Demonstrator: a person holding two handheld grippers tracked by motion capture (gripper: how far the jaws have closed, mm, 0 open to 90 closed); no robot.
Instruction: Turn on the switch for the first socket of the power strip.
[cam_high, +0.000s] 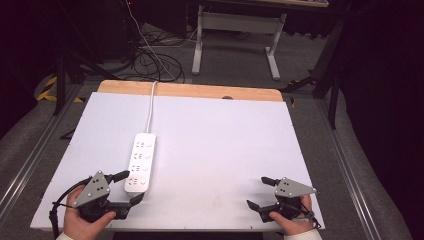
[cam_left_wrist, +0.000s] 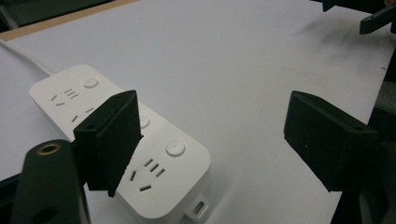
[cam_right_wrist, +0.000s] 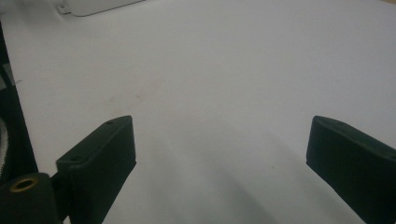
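The left gripper (cam_high: 126, 187), jaws wide apart (nothing between them), hovers just beside the white plastic power strip's (cam_high: 139, 163) near end, while the right gripper (cam_high: 259, 192) gapes too.

Thing: white power strip (cam_high: 139, 163)
Look: long flat bar with rounded corners, rows of sockets on top, each with a round button beside it, and a small mounting tab at the near end
Cord: white cable (cam_high: 150, 111) runs from its far end over the back edge
Pose: lying flat, sockets up, lengthwise front to back
Place: left half of the white table (cam_high: 225, 150), near end close to the front edge
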